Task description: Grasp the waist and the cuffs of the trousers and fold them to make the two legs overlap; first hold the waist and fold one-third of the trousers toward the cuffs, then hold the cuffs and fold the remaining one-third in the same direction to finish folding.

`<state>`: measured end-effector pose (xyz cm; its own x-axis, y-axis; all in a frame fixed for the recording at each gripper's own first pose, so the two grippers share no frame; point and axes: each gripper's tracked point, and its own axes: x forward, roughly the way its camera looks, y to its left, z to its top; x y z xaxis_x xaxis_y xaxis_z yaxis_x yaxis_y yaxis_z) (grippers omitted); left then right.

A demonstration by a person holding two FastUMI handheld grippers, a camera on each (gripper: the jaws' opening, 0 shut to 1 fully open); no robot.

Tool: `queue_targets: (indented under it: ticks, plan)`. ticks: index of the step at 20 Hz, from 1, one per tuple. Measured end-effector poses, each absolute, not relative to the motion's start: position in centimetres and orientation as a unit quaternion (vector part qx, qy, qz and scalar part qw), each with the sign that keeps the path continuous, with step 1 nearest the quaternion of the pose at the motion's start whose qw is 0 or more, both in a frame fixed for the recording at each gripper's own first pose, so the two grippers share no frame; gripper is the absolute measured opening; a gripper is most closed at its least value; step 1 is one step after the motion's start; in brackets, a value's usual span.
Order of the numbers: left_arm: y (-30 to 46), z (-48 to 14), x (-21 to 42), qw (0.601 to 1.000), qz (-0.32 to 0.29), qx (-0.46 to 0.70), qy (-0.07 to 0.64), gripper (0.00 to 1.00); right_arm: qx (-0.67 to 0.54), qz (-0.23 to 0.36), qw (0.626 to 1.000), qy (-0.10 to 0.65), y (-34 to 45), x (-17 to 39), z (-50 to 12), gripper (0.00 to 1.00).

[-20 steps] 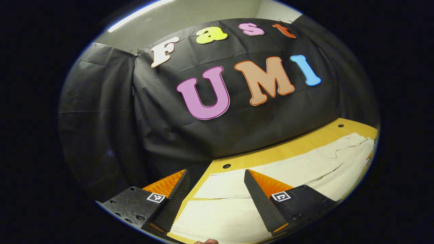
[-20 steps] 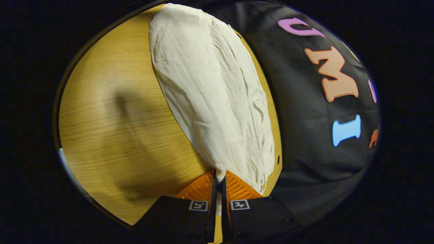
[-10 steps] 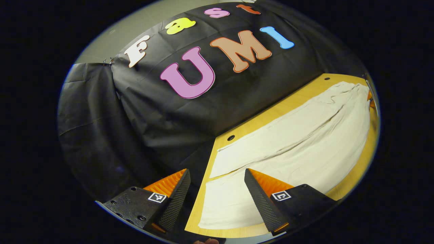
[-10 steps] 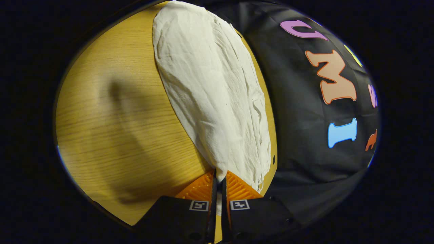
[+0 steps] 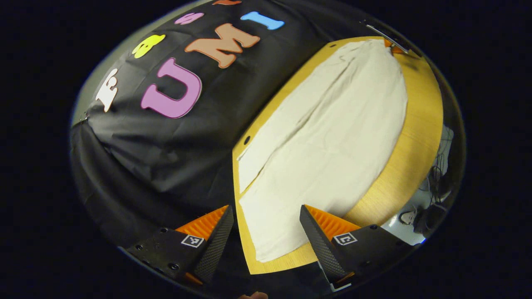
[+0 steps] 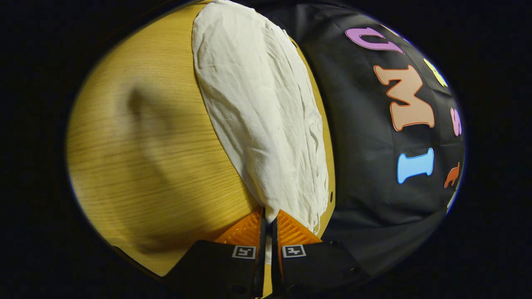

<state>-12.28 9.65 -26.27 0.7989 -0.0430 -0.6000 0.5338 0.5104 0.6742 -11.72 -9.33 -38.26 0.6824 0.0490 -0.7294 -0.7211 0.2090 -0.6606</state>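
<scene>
The left gripper (image 5: 266,224), low in the left gripper view, stood spread and empty, both fingers apart over the near end of the trousers (image 5: 328,141). Over the last second it had swung and tipped down: the booth wall slid to the upper left, and the cream cloth, earlier a strip at the lower right, ran from the fingers up to the upper right. That looked like lining up on the cuffs, which were not yet taken, so the leg-over-leg fold had probably not begun.

The right gripper (image 6: 268,222), at the bottom of the right gripper view, stayed pressed together, pinching an edge of the trousers (image 6: 257,108); which end it held I cannot tell for sure. The cloth lay flat and wrinkled from there to the top centre.

Around them, the wooden table (image 6: 158,137) was bare at the left with a soft shadow across it, and the black wall (image 5: 174,137) hung close along the far edge. Cables (image 5: 432,207) lay on the floor at the lower right. Nothing blocked the cloth; only the near wall crowded the swing.
</scene>
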Motion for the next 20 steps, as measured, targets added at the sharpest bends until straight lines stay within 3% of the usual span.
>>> queue_targets:
  ticks: [4,5,6,9,20]
  plan:
    - [9.4,-28.7,-14.4,0.798,-0.212,0.486,0.286,0.97,-0.558,0.263,0.726,0.303,-9.4,-11.7,-38.3,0.09]
    - [9.3,-29.2,-14.8,0.787,-0.223,0.498,0.288,0.92,-0.559,0.263,0.726,0.303,-9.4,-11.7,-38.3,0.09]
    - [9.1,-29.5,-15.1,0.777,-0.235,0.510,0.285,0.97,-0.561,0.263,0.725,0.301,-9.3,-11.7,-38.3,0.09]
    - [8.8,-30.8,-15.9,0.749,-0.268,0.533,0.287,0.97,-0.558,0.262,0.728,0.300,-9.4,-11.7,-38.3,0.09]
    - [8.3,-33.0,-13.7,0.724,-0.295,0.551,0.292,0.90,-0.562,0.256,0.732,0.287,-9.3,-11.7,-38.2,0.08]
